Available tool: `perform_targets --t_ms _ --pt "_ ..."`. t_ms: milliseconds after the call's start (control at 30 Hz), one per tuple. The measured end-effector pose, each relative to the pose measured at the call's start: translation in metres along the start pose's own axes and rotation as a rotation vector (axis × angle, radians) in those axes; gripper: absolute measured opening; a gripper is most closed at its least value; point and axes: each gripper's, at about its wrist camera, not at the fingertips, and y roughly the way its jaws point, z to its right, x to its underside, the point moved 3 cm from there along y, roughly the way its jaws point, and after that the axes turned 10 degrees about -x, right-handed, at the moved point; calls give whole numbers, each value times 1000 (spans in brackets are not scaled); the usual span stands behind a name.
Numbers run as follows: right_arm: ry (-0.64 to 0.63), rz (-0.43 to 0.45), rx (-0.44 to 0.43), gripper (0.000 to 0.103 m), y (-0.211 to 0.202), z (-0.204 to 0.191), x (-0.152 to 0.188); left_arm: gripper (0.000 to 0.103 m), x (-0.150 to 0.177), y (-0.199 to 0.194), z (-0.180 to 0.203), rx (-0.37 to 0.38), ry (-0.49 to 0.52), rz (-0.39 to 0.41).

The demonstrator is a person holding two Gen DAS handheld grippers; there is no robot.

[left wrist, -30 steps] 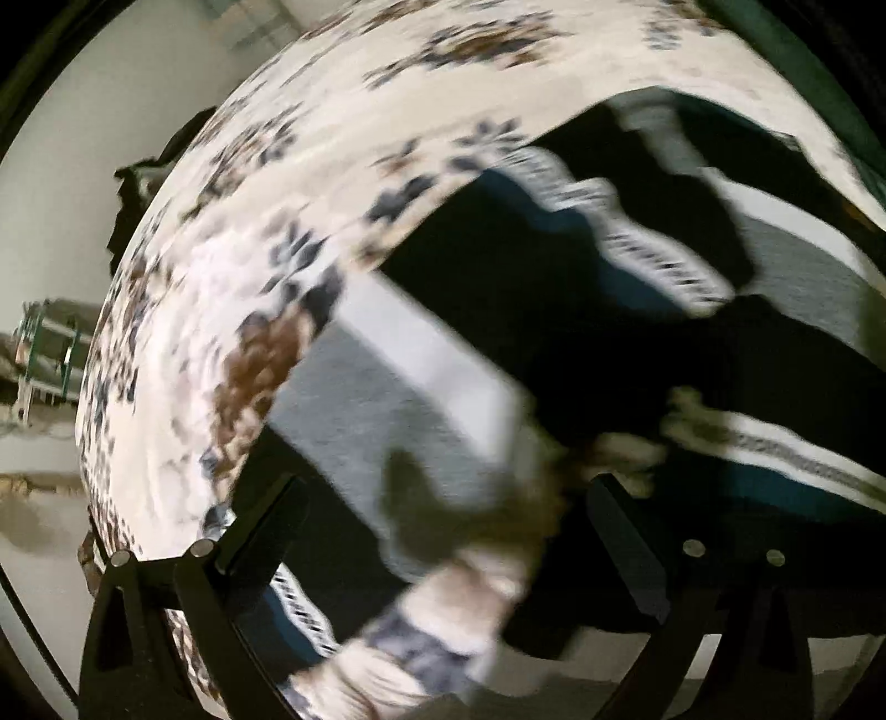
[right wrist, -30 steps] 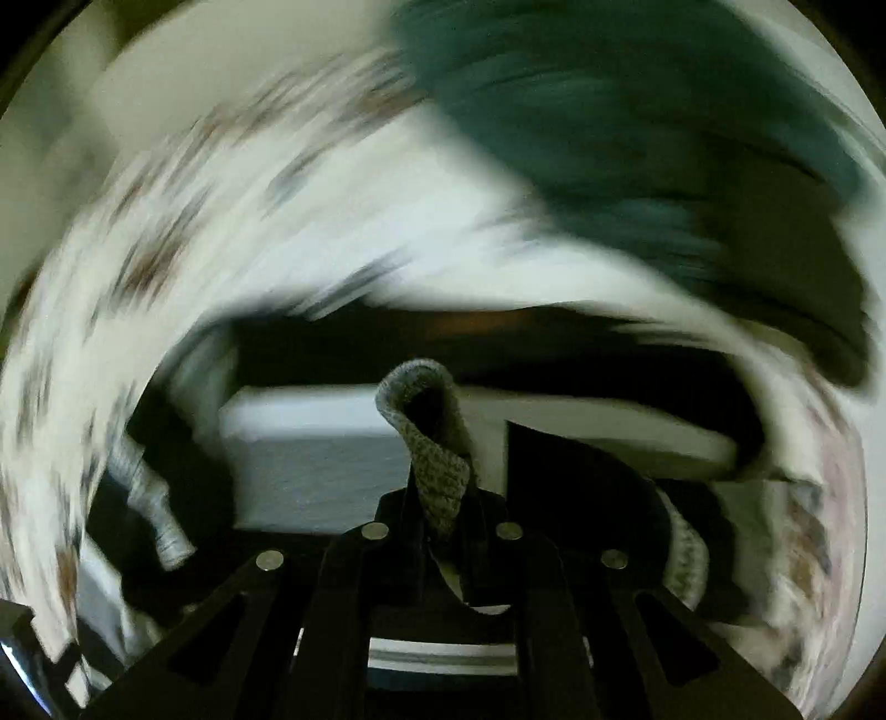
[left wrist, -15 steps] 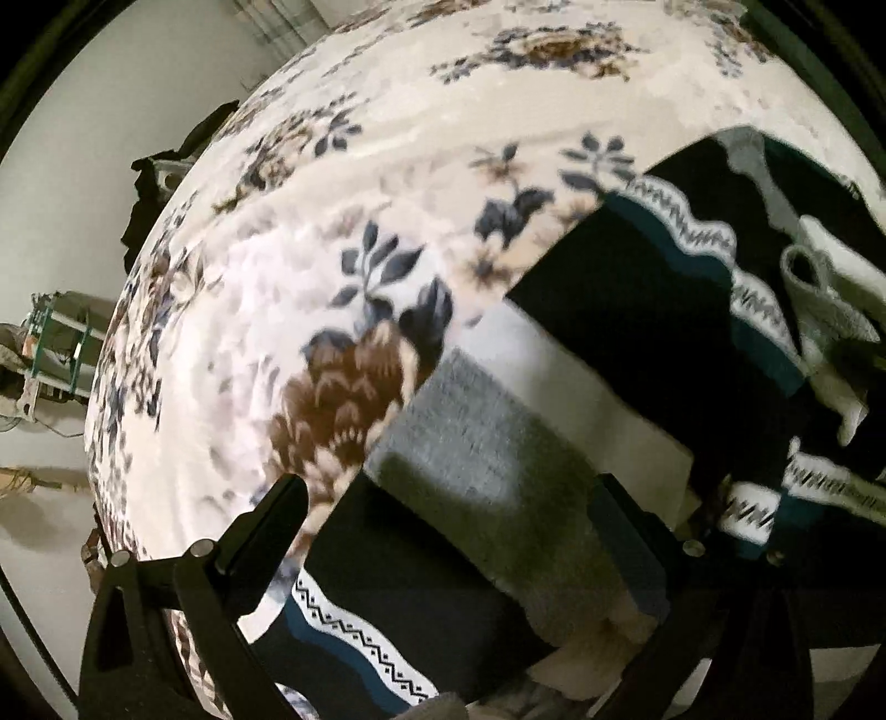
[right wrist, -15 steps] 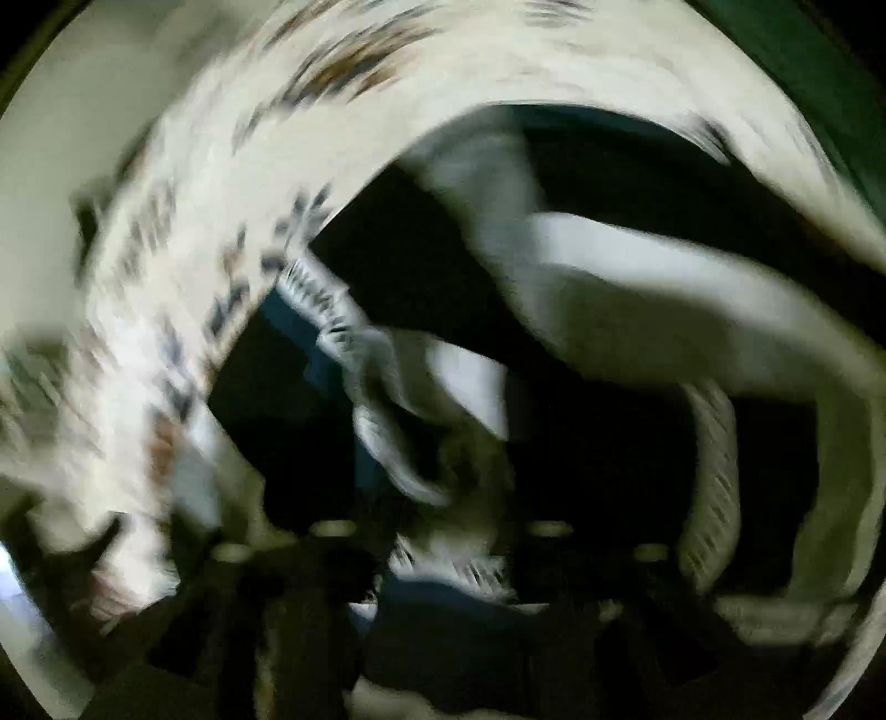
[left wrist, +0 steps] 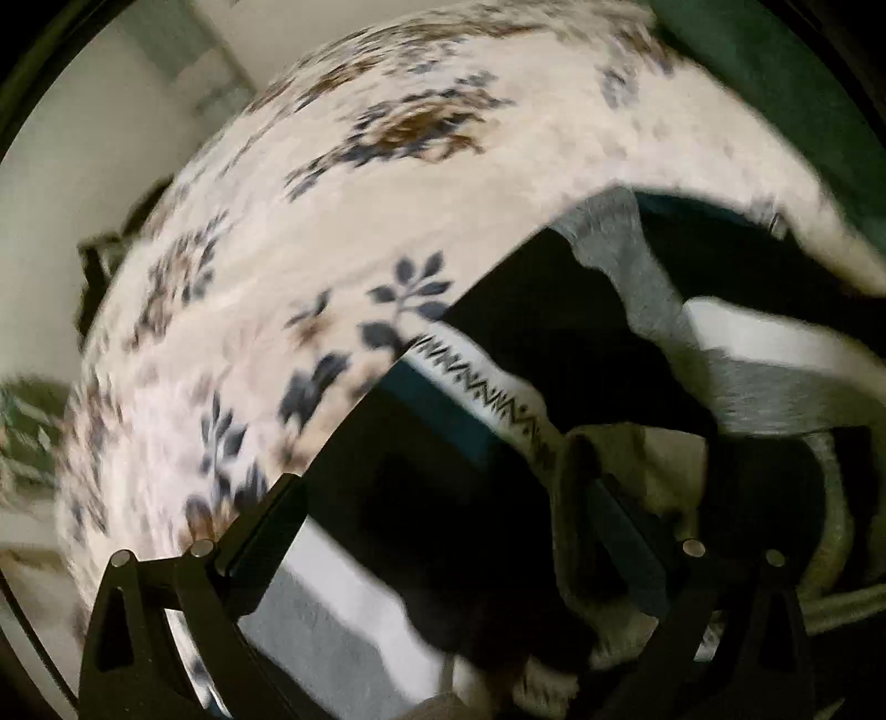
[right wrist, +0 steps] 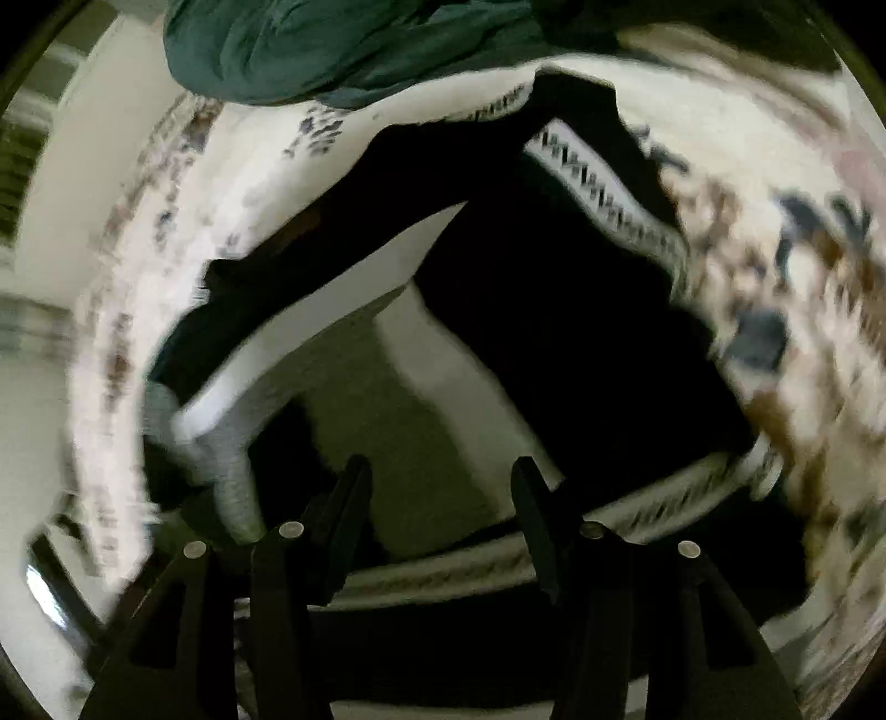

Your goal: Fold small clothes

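2 wrist fisheyes, both steeply downward, close over the same striped sweater [left wrist: 531,343] [right wrist: 554,288], floral blanket [left wrist: 332,232] [right wrist: 803,310]

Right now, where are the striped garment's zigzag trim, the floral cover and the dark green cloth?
zigzag trim [left wrist: 487,387]: left wrist view, middle of the white band.
floral cover [left wrist: 310,288]: left wrist view, bare patch by blue leaves.
dark green cloth [right wrist: 332,44]: right wrist view, its folded middle.

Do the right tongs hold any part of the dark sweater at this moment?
No. The right tongs have just been opening; they stand open above the dark sweater, gripping nothing.
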Motion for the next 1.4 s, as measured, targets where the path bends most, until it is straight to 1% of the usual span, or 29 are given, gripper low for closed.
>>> perform_targets --t_ms 33,67,100,133,167,200,267,300,367,433,467,500,533,567,633,700,767,833,900,967,1000,1067,1100,1133,1200,1233,1300,1367,1400 --pt "-23 4 56 54 9 -6 -6 103 -3 11 9 -47 40 4" --pt "-39 7 131 54 13 0 -9 103 -5 23 13 -78 66 1" --pt "-31 5 169 54 17 9 -11 103 -6 32 13 -87 72 -10" --pt "-9 0 185 52 20 19 -12 103 -7 37 9 -90 68 -22" --pt "29 -10 182 52 22 34 -12 103 -7 44 4 -92 59 -38" --pt "62 -18 166 52 21 45 -12 103 -7 45 0 -79 49 -47" --pt "60 -21 176 52 18 49 -11 103 -6 45 -11 -45 13 -69" --pt "42 -22 186 52 17 47 -10 103 -5 43 -13 -37 7 -68" --pt "-9 -24 223 54 12 40 -6 103 -3 33 -18 7 -16 -64" --pt "-56 -29 248 55 11 26 1 103 3 18 -31 81 -68 -59" --pt "-80 -34 247 57 10 18 5 103 5 13 -33 99 -85 -56" --pt "-92 -39 239 71 10 11 9 103 11 5 -42 123 -112 -56" --pt "-102 -41 225 87 9 4 13 103 22 -1 -55 146 -146 -68" --pt "-111 -40 198 91 6 -5 18 103 32 -6 -65 158 -172 -81" --pt "-127 -44 165 92 3 -21 28 103 70 -12 -100 167 -246 -132" --pt "-161 -51 148 93 1 -40 38 103 118 -12 -138 137 -311 -213" --pt "-202 -65 145 93 -5 -58 48 103 160 -11 -166 110 -370 -290" --pt "-239 -87 148 92 -2 -71 57 103 215 -8 -201 68 -456 -386" --pt "-266 -114 149 93 -2 -75 68 103 255 -5 -224 56 -545 -453" --pt "-287 -141 158 93 0 -80 81 103 296 7 -242 89 -673 -544" --pt "-294 -154 163 93 0 -81 87 103 309 12 -246 122 -741 -573" --pt "-306 -180 170 93 3 -86 101 103 325 22 -251 166 -834 -606" --pt "-312 -187 172 93 2 -87 108 103 331 28 -251 186 -887 -618" --pt "-324 -194 177 93 2 -88 114 103 333 32 -250 199 -913 -613" --pt "-341 -201 182 93 4 -89 121 103 328 39 -245 213 -937 -597" --pt "-351 -206 186 93 5 -91 126 103 321 45 -240 237 -943 -579" --pt "-365 -208 192 93 6 -94 131 103 307 53 -232 236 -927 -554" --pt "-378 -219 193 93 9 -99 138 103 291 62 -224 226 -888 -524" --pt "-383 -223 194 93 12 -103 141 100 282 67 -220 213 -865 -505"
